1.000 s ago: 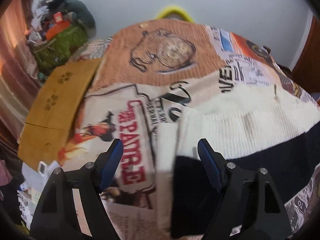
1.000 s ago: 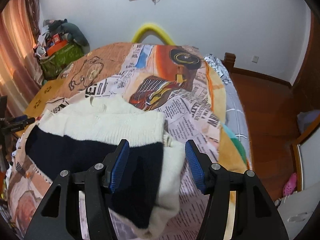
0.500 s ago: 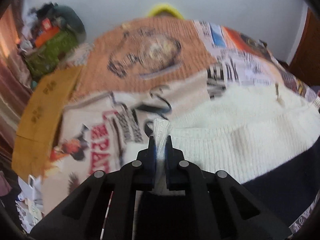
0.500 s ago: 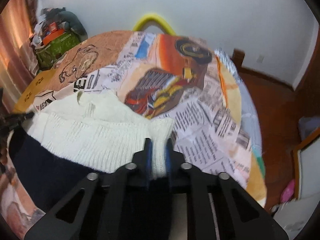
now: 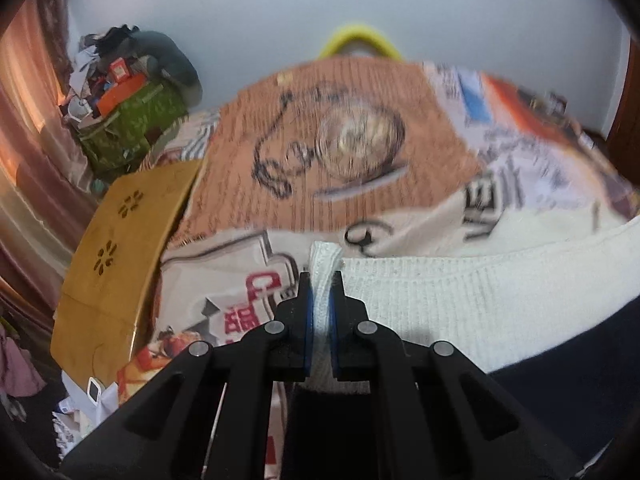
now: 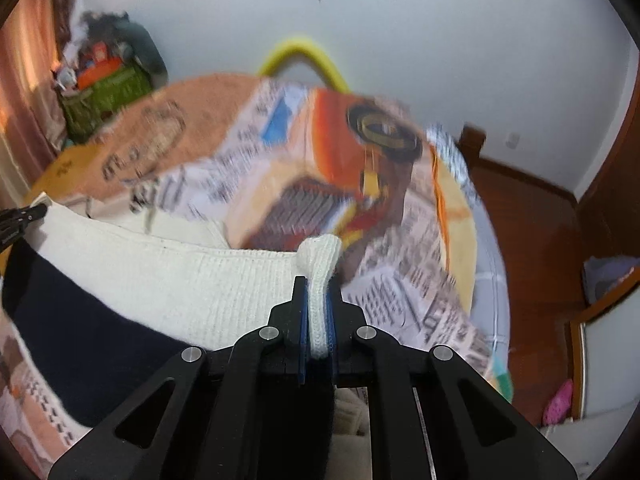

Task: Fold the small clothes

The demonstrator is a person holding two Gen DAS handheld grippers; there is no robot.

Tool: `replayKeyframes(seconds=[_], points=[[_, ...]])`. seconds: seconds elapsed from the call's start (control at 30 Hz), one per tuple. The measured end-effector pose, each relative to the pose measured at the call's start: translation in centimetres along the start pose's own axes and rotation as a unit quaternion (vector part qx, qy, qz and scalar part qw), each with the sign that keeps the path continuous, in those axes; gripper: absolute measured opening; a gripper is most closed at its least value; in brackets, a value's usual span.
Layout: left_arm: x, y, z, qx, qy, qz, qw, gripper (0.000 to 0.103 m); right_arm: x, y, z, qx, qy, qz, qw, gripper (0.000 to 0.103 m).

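Pinching tight the two corners of the soft cream and dark blue knitted sweater [image 6: 168, 276] lying on the picture-print bed cover [image 6: 404, 280], left gripper [image 5: 320, 300] and right gripper [image 6: 318, 304] both clamping wool, keeping hands level while folding.

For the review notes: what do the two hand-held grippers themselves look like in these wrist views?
Both look alike. The left hand-held gripper and the right hand-held gripper have matte black plastic bodies with triangular cut-outs in their linkage arms, round silver pivot pins, and thin blue pads lining the inner faces of the fingers. No cables, labels, sleeves or hands appear in either view.
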State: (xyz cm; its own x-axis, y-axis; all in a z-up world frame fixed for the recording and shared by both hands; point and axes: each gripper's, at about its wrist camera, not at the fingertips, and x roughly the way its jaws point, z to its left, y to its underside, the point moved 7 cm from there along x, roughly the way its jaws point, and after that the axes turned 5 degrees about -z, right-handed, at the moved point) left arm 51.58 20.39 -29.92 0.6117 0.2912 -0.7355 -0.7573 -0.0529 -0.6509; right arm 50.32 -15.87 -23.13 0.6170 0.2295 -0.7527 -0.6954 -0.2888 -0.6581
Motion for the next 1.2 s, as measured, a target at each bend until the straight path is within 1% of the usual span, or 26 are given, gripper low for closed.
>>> replayKeyframes(seconds=[0.07,0.13,0.2,0.3,0.37,0.43,0.47,0.5,0.57,0.6,0.67,0.73,0.77,0.83,0.93,0.97,1.0,1.07,1.2], points=[[1.7,1.3,-0.7,0.016,0.002,0.026,0.9995,0.006,1.1,1.2,-0.3,0.002,-0.001,0.027,1.000,0.008],[2.3,2.2,-1.2,0.032,0.009,0.037,0.9988,0.007,0.9,1.8,-0.7,0.006,-0.008,0.033,0.999,0.009],[1.8,2.3,-1.3,0.040,0.017,0.032,0.9986,0.008,-0.1,1.8,-1.1,0.010,-0.005,0.025,1.000,0.013],[0.0,1.6,-0.7,0.028,0.039,0.018,0.9987,0.011,-2.8,1.3,-1.4,0.011,0.006,-0.003,1.000,0.014],[-1.9,0.8,-0.2,0.018,0.049,0.003,0.9986,0.014,-4.2,0.9,-1.2,0.013,-0.002,-0.020,1.000,0.014],[-3.6,0.3,-0.3,0.014,0.061,-0.009,0.9980,0.019,-5.9,0.6,-0.2,0.012,-0.019,-0.038,0.999,0.016],[-4.7,0.1,-0.3,0.012,0.068,-0.018,0.9974,0.024,-6.6,0.6,0.3,0.010,-0.026,-0.044,0.999,0.017],[-5.5,0.0,-0.5,0.010,0.074,-0.025,0.9969,0.030,-7.3,0.6,0.9,0.007,-0.034,-0.050,0.998,0.019],[-6.8,0.0,-1.2,0.009,0.089,-0.033,0.9954,0.038,-8.2,0.9,2.5,0.003,-0.056,-0.056,0.997,0.025],[-7.4,0.1,-1.8,0.011,0.099,-0.035,0.9944,0.040,-8.4,1.1,3.2,0.000,-0.064,-0.056,0.996,0.027],[-8.2,0.9,-3.5,0.021,0.115,-0.031,0.9926,0.042,-8.4,1.9,4.9,-0.009,-0.078,-0.052,0.996,0.029],[-8.2,1.7,-5.0,0.031,0.125,-0.024,0.9914,0.044,-7.9,2.7,6.3,-0.020,-0.083,-0.040,0.996,0.030],[-8.1,2.2,-5.8,0.038,0.129,-0.019,0.9907,0.047,-7.4,3.3,6.9,-0.027,-0.084,-0.031,0.996,0.030],[-7.5,3.5,-7.2,0.050,0.130,-0.007,0.9902,0.050,-6.4,4.6,7.6,-0.037,-0.079,-0.013,0.996,0.030],[-6.3,5.4,-7.9,0.052,0.126,0.018,0.9905,0.052,-5.4,6.6,7.5,-0.037,-0.073,0.015,0.997,0.030],[-5.9,6.0,-7.9,0.052,0.122,0.025,0.9909,0.055,-5.3,7.1,7.2,-0.035,-0.073,0.019,0.997,0.030],[-5.7,6.5,-7.6,0.049,0.117,0.025,0.9916,0.063,-5.3,7.6,6.8,-0.031,-0.074,0.020,0.997,0.030],[-5.9,7.0,-6.7,0.043,0.111,0.016,0.9928,0.070,-5.8,8.2,5.5,-0.016,-0.077,0.017,0.997,0.030],[-5.9,7.5,-4.6,0.031,0.100,0.018,0.9944,0.071,-6.8,9.0,3.8,0.011,-0.075,0.015,0.997,0.030]])
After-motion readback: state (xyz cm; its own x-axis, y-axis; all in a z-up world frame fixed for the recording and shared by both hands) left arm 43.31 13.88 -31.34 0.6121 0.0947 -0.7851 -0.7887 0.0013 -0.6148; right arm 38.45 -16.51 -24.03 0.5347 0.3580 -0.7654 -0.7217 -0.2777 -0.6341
